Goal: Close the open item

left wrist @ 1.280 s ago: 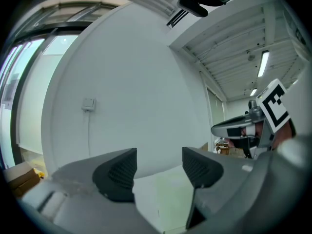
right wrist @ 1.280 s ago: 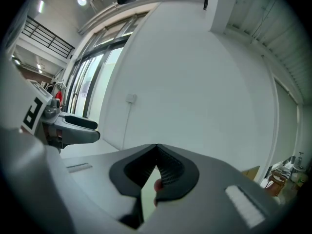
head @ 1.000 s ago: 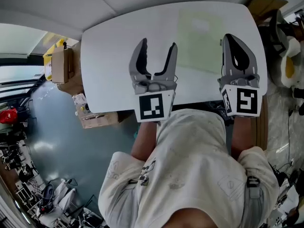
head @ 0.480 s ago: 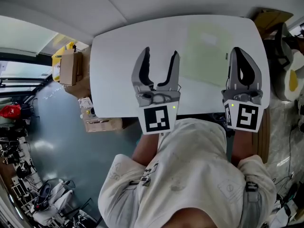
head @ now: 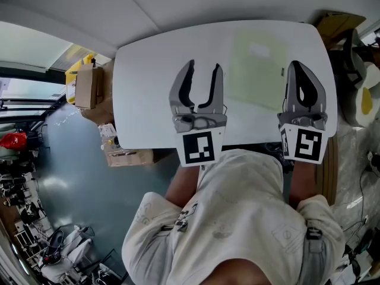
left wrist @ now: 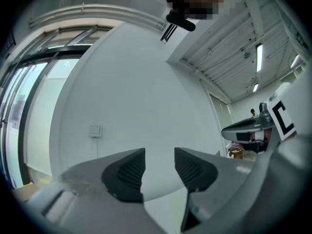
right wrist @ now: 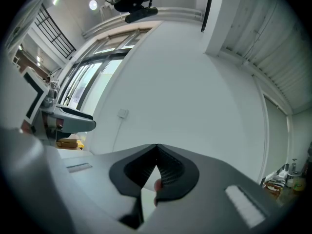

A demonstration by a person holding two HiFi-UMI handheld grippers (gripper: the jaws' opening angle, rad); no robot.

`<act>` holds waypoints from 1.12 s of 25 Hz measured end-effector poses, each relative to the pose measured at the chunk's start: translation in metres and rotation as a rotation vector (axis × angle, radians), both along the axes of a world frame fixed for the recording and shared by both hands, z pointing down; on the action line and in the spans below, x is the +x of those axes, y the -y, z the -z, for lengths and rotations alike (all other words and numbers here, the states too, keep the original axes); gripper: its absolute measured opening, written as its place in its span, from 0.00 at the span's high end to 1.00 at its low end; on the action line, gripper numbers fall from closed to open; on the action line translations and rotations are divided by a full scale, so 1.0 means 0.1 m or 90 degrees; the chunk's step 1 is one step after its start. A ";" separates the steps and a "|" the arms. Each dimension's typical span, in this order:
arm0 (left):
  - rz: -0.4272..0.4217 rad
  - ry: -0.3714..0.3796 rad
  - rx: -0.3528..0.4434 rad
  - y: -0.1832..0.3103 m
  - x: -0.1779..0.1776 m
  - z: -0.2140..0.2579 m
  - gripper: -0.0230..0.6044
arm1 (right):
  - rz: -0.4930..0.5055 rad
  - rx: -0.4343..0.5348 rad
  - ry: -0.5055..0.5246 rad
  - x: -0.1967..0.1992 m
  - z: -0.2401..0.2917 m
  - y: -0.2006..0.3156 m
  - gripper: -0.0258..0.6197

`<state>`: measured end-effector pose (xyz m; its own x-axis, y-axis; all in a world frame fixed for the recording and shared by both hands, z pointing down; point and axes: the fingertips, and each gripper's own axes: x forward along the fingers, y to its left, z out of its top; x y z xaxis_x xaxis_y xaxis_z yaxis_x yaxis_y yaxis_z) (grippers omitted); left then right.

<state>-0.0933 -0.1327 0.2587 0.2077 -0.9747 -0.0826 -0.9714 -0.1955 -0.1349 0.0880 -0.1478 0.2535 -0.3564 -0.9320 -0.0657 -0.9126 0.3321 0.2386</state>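
A flat pale green pouch [head: 260,61] with a white label lies on the white table [head: 148,82], at its far right. My left gripper [head: 205,67] hovers level over the table's near middle, left of the pouch. Its jaws have just been closing but still stand apart, with nothing between them [left wrist: 160,152]. My right gripper [head: 297,65] is shut and empty, its tip over the pouch's near right corner. In the right gripper view its pads meet [right wrist: 156,146]. Neither gripper view shows the pouch.
Cardboard boxes [head: 86,85] stand on the floor left of the table, another one [head: 126,155] by its near left corner. A chair with clutter [head: 356,52] is off the right edge. A plain white wall [left wrist: 146,96] faces both grippers.
The left gripper's jaws have drawn closer together. Both grippers stay in about the same place over the table.
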 end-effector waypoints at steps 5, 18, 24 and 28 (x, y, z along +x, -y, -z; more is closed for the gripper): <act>-0.007 0.013 0.005 0.01 0.07 0.03 0.71 | -0.007 -0.005 -0.001 0.03 -0.02 0.03 0.96; -0.017 0.011 -0.003 0.07 0.16 -0.01 0.90 | -0.027 -0.002 0.003 0.18 0.01 0.07 0.96; -0.025 0.001 0.004 0.07 0.18 -0.04 0.96 | -0.028 -0.007 -0.002 0.20 -0.02 0.04 0.96; -0.033 -0.007 0.003 0.06 0.23 -0.05 0.96 | -0.030 -0.008 -0.001 0.25 -0.02 0.01 0.96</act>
